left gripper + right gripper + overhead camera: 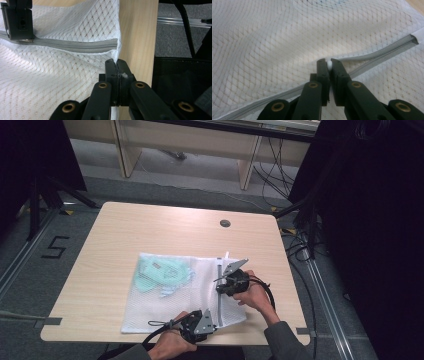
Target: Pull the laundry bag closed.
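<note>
A white mesh laundry bag [165, 307] lies flat on the wooden table [115, 230], with a mint-green garment [161, 273] inside it at its far left. A grey zipper [219, 295] runs along the bag's right side. My left gripper [216, 324] is at the bag's near right corner, shut on the mesh edge [113, 53] just past the zipper's end [110, 45]. My right gripper [220, 288] is farther up the zipper [382, 53], shut on the small white zipper pull [328, 64]. The right gripper's jaw tip [18, 21] shows on the zipper in the left gripper view.
A round cable grommet [225, 223] sits near the table's far edge. The table's front edge [150, 339] runs close under the left hand. Black stands and cables [300, 240] crowd the floor to the right.
</note>
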Action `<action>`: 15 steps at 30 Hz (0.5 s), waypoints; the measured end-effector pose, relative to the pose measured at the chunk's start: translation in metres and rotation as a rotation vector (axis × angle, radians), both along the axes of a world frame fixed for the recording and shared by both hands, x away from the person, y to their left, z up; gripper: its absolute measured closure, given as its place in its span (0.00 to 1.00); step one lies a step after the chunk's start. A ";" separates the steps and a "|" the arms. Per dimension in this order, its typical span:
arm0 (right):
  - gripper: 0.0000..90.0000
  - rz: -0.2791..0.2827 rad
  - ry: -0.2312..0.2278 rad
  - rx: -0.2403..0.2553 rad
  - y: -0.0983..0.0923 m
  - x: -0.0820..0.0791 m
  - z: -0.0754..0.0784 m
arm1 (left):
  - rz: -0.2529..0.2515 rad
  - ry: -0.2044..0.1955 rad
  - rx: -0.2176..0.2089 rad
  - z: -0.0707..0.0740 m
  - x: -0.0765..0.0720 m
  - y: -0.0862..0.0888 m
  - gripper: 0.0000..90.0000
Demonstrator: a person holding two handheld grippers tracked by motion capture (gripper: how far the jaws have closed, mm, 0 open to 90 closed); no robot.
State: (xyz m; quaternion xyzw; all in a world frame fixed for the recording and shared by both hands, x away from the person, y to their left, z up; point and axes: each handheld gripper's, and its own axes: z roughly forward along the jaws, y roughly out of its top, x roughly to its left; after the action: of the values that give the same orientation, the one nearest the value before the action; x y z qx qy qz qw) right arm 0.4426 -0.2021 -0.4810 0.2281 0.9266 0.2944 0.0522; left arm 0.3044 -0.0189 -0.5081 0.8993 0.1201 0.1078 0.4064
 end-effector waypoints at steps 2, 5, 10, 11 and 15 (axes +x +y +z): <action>0.96 -0.007 0.004 -0.006 0.001 0.002 0.000 | 0.005 -0.005 -0.002 0.000 0.000 0.001 0.99; 0.96 0.011 -0.001 0.001 0.001 0.006 -0.002 | 0.006 -0.013 0.004 0.001 0.002 0.002 0.99; 0.96 -0.031 0.027 -0.009 0.000 0.006 0.001 | 0.006 -0.002 -0.008 0.003 0.001 0.003 0.99; 0.96 -0.017 -0.002 -0.002 -0.001 0.009 0.000 | 0.010 -0.004 -0.009 0.002 0.001 0.003 0.99; 0.96 -0.029 -0.014 0.011 -0.001 0.013 -0.001 | 0.005 0.003 -0.011 0.002 0.001 0.002 0.99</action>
State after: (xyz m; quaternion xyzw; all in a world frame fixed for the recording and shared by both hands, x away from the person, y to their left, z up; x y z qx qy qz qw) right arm 0.4560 -0.2035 -0.4819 0.2398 0.9212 0.3001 0.0618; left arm 0.3052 -0.0166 -0.5059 0.8969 0.1236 0.1069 0.4108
